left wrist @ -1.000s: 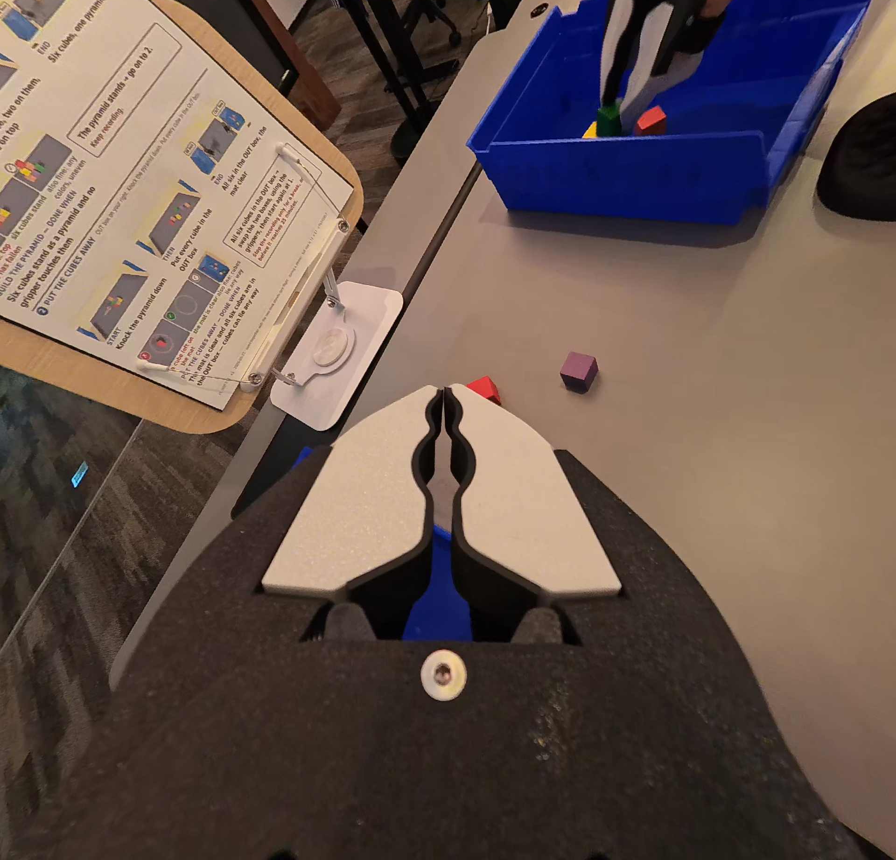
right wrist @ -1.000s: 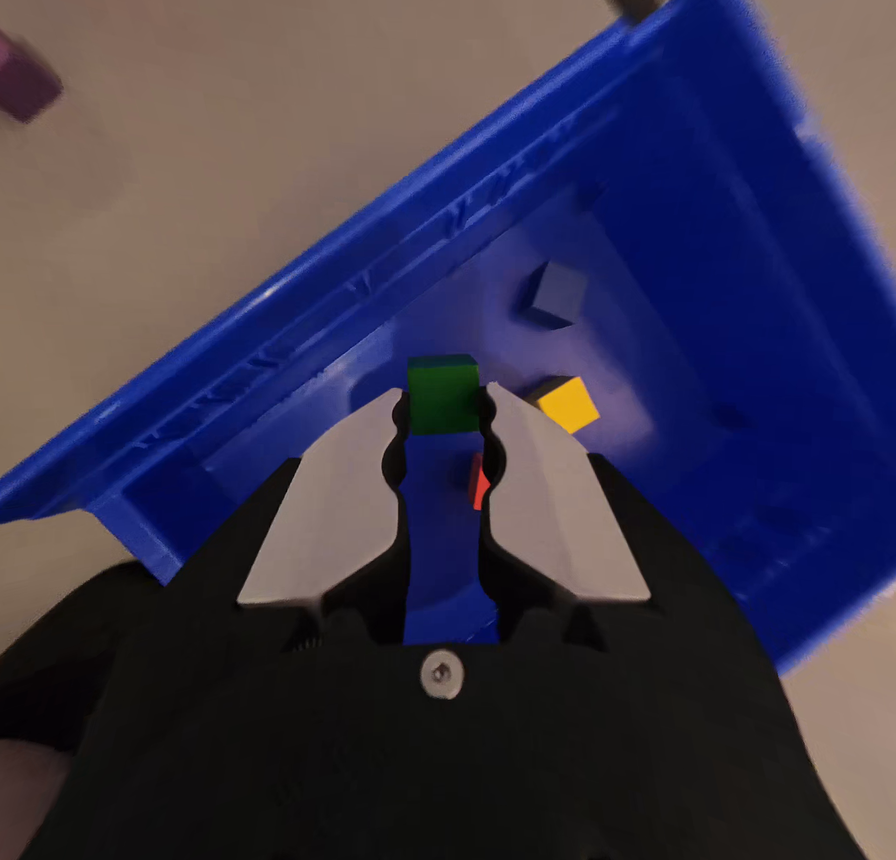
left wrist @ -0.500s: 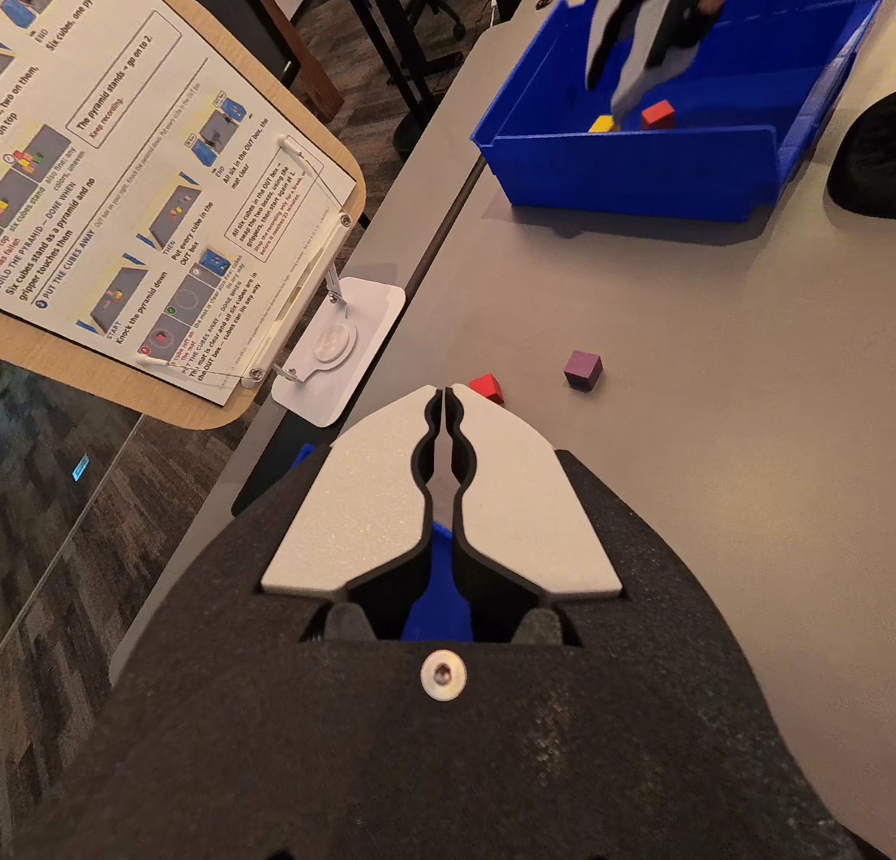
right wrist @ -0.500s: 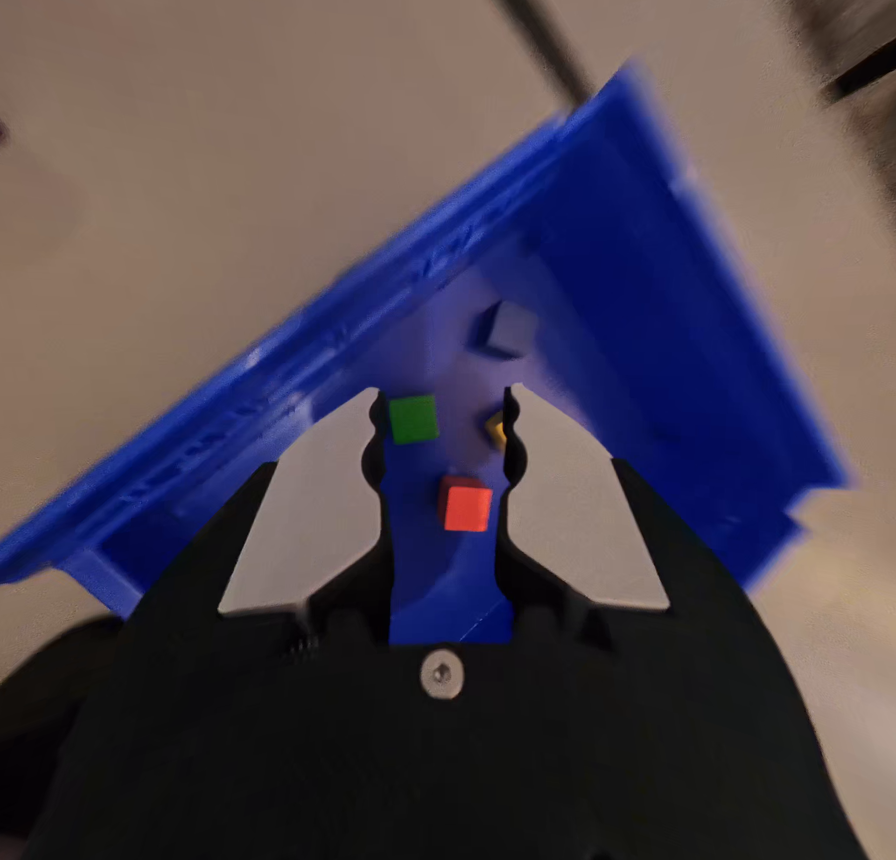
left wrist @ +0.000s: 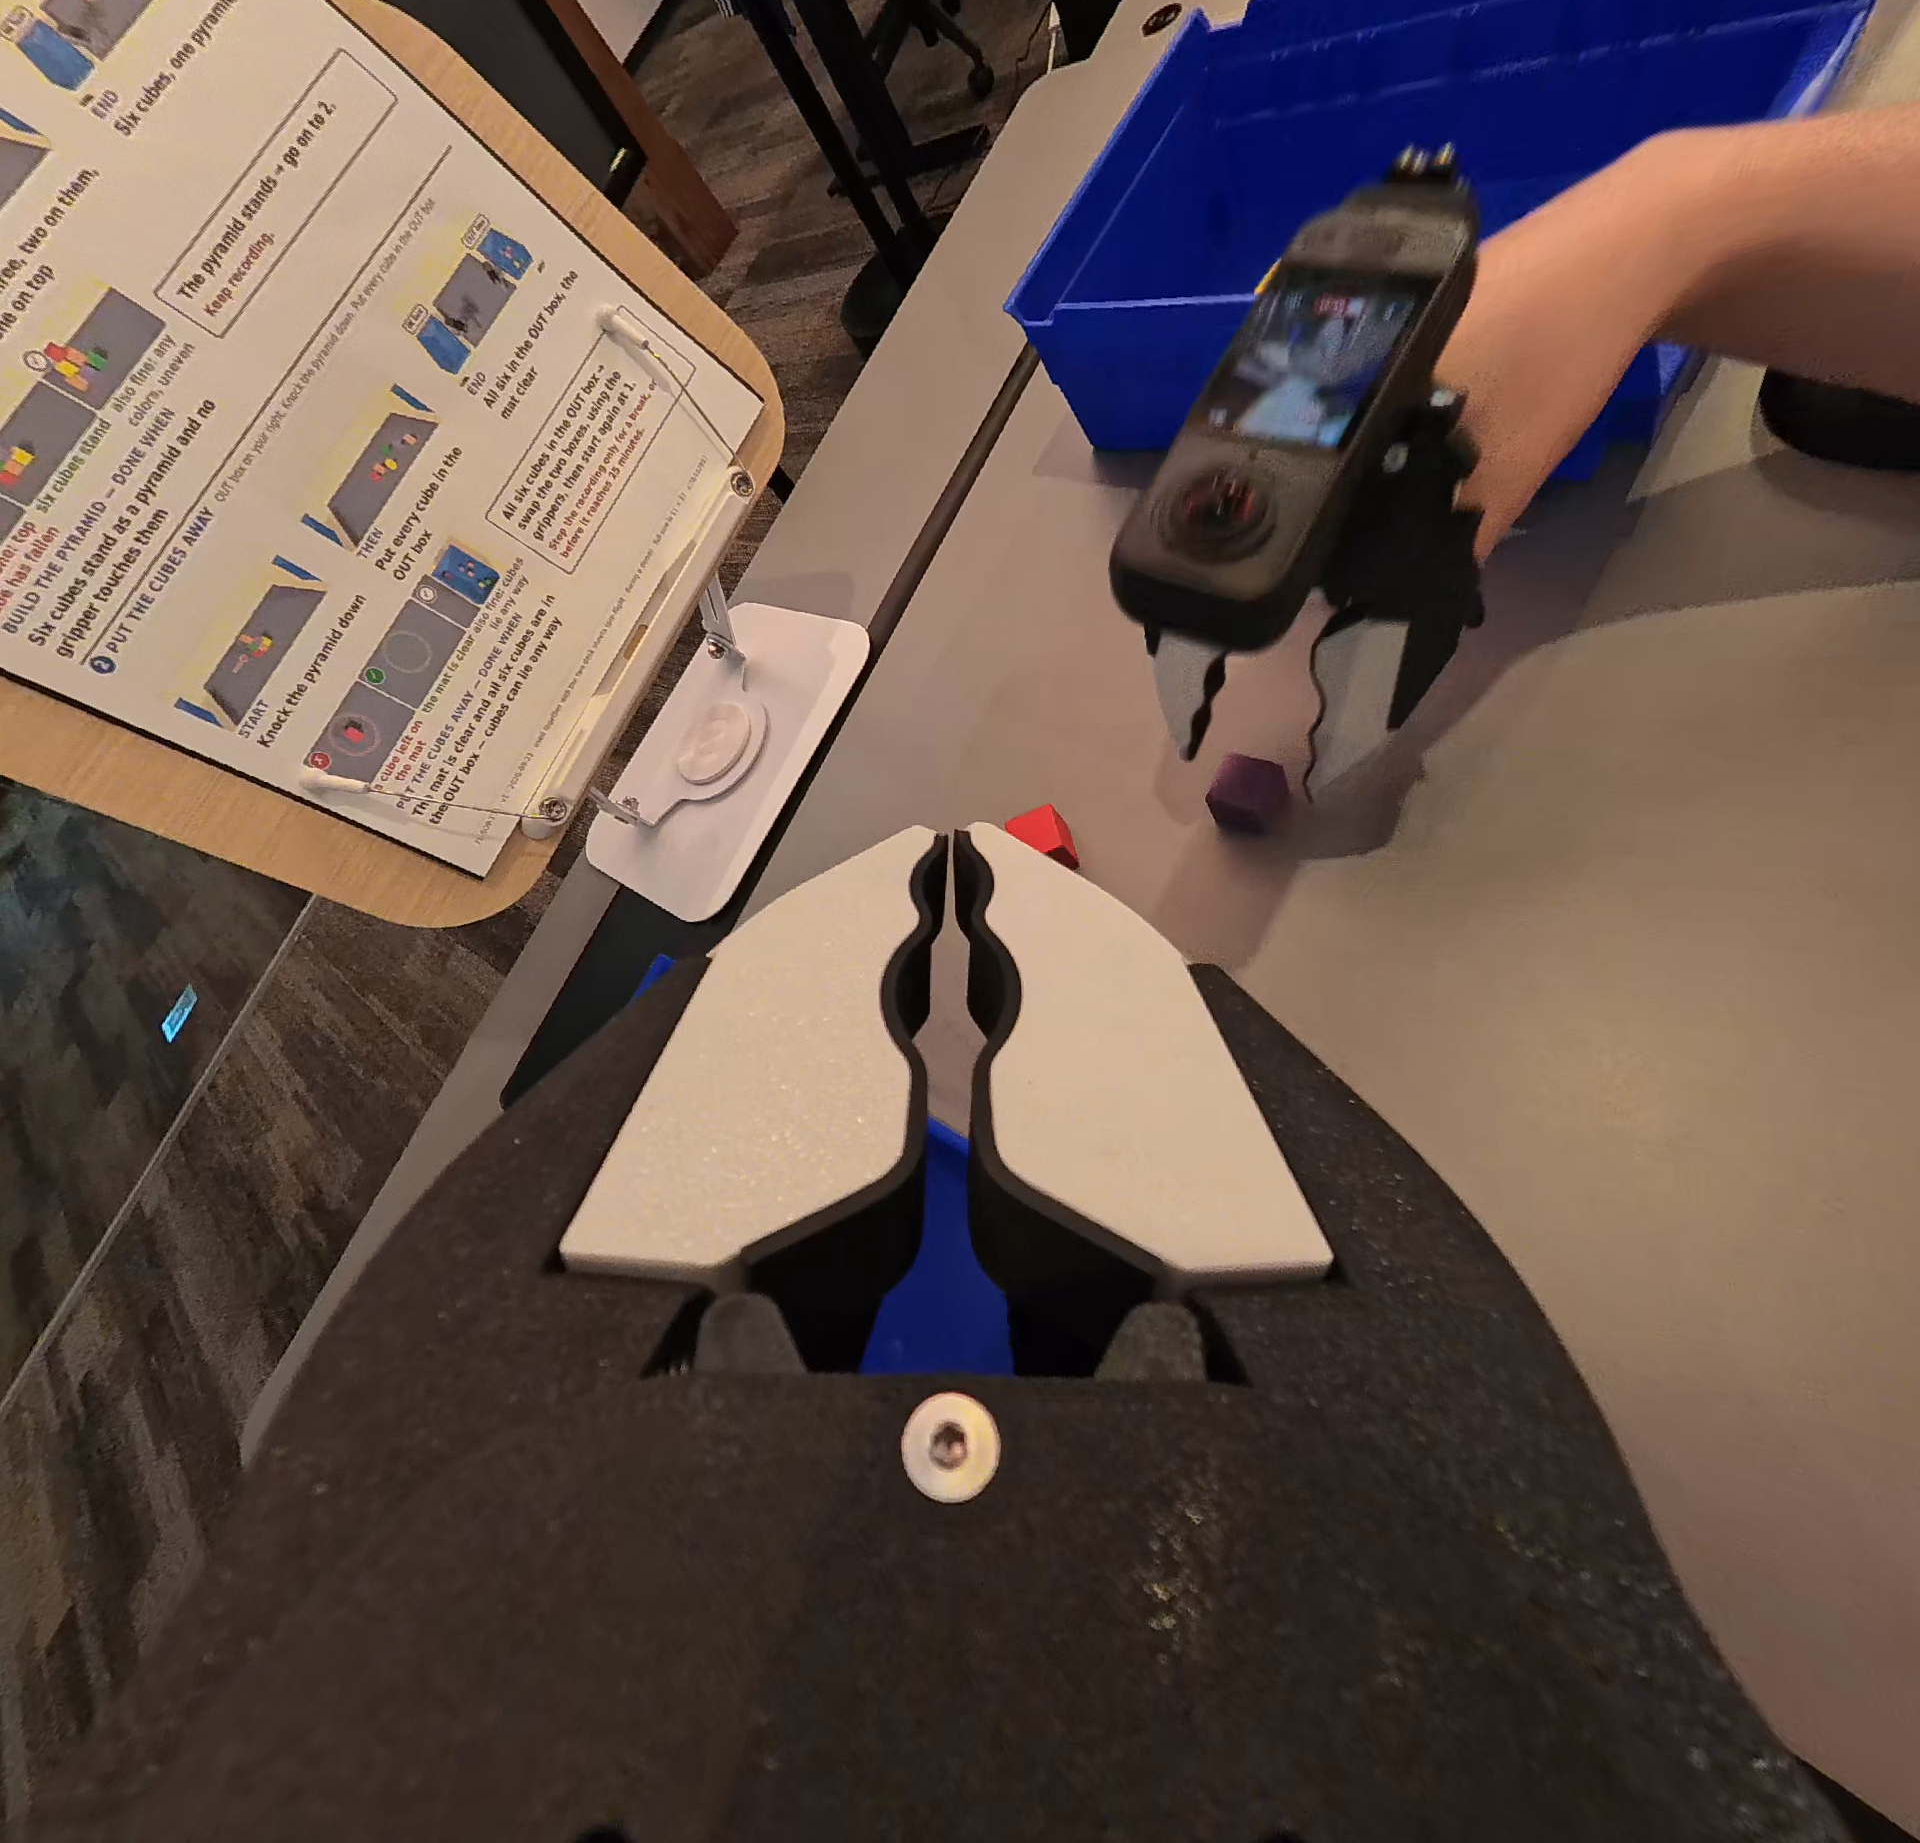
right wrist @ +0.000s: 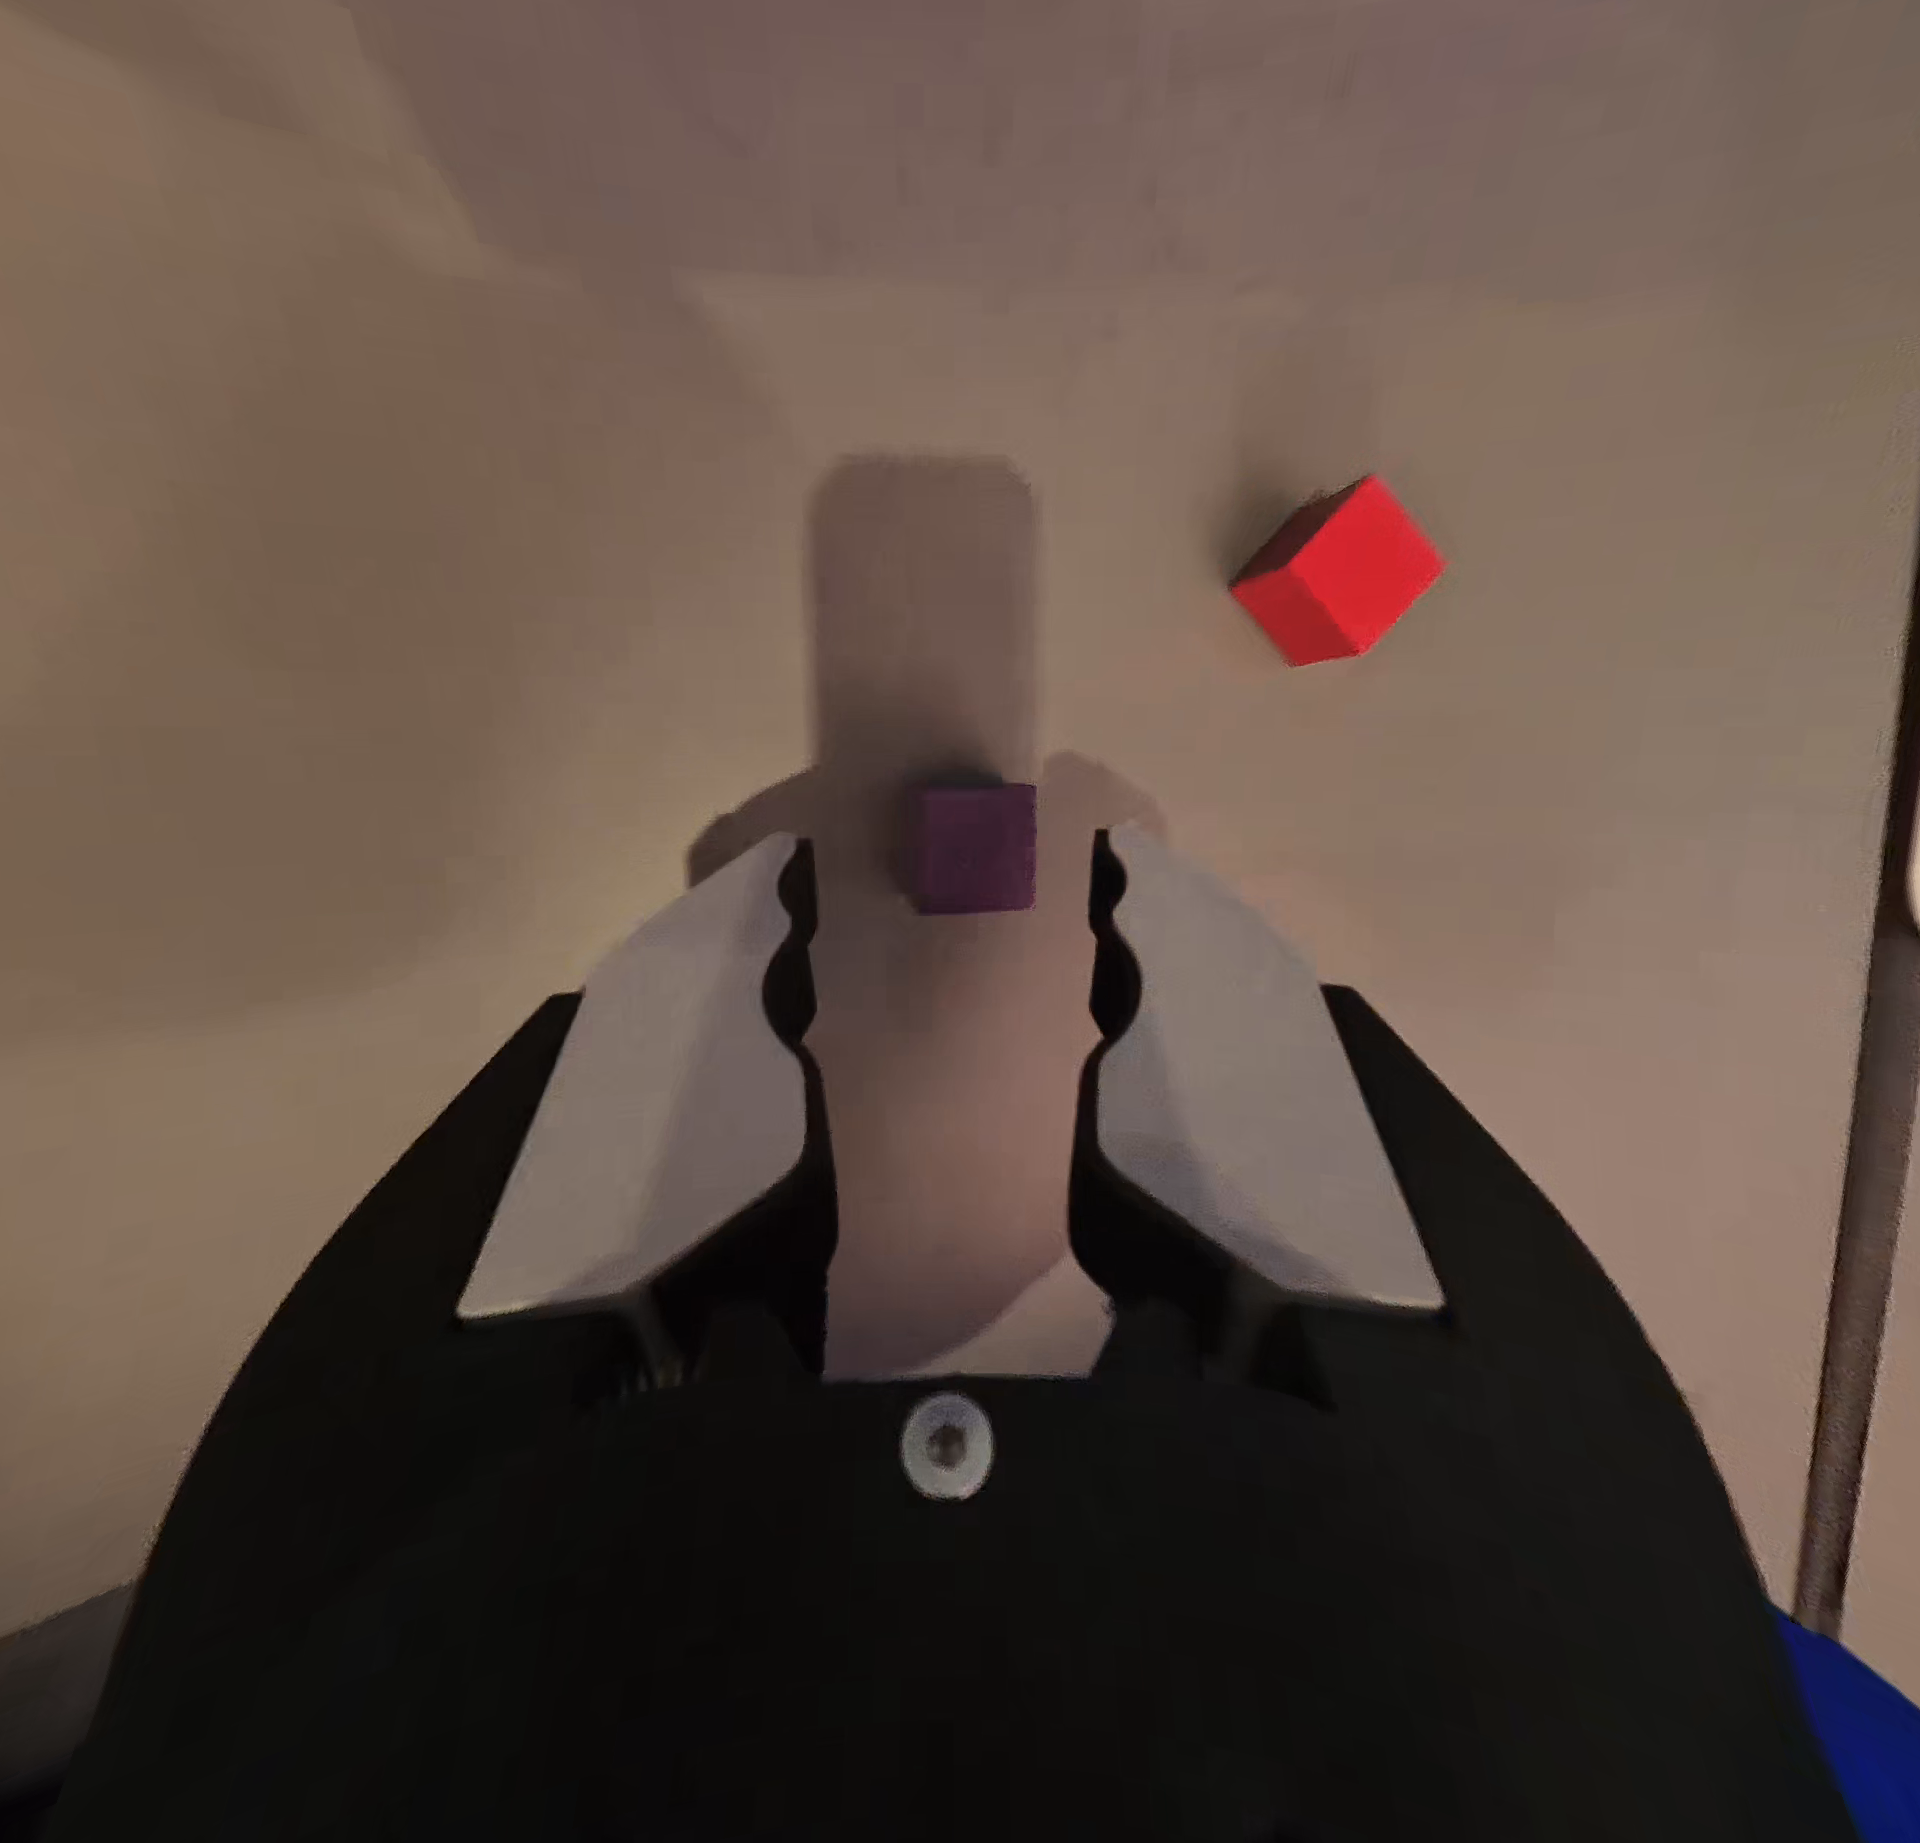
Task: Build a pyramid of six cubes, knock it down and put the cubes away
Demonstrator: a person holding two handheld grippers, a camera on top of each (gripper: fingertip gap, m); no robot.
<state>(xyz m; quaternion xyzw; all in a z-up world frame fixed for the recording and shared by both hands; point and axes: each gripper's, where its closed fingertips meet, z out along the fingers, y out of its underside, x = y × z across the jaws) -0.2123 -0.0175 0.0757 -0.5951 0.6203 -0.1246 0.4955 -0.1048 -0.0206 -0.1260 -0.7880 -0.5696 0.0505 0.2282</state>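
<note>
A purple cube (right wrist: 975, 847) lies on the grey table (right wrist: 416, 546), just beyond the tips of my right gripper (right wrist: 954, 843), which is open and hangs right above it. In the left wrist view the same cube (left wrist: 1246, 794) sits below the right gripper (left wrist: 1247, 749), held by a hand. A red cube (right wrist: 1337, 569) lies to the right of the purple one; it also shows in the left wrist view (left wrist: 1042, 832). My left gripper (left wrist: 950, 839) is shut and empty, held low over the table's near left edge. The blue bin (left wrist: 1143, 359) stands at the back; its contents are hidden.
An instruction sheet on a wooden board (left wrist: 260, 463) stands on a white base (left wrist: 727, 744) at the table's left edge. A dark object (left wrist: 1839, 432) lies right of the bin. Something blue (left wrist: 940, 1274) shows below my left fingers. Floor and chairs lie beyond the left edge. The gap from one gripper's tips to the other's is roughly 25 cm.
My right gripper let go of the green cube in the blue bin, opened wide, and swung out of the bin down to the purple cube. My left gripper stayed still.
</note>
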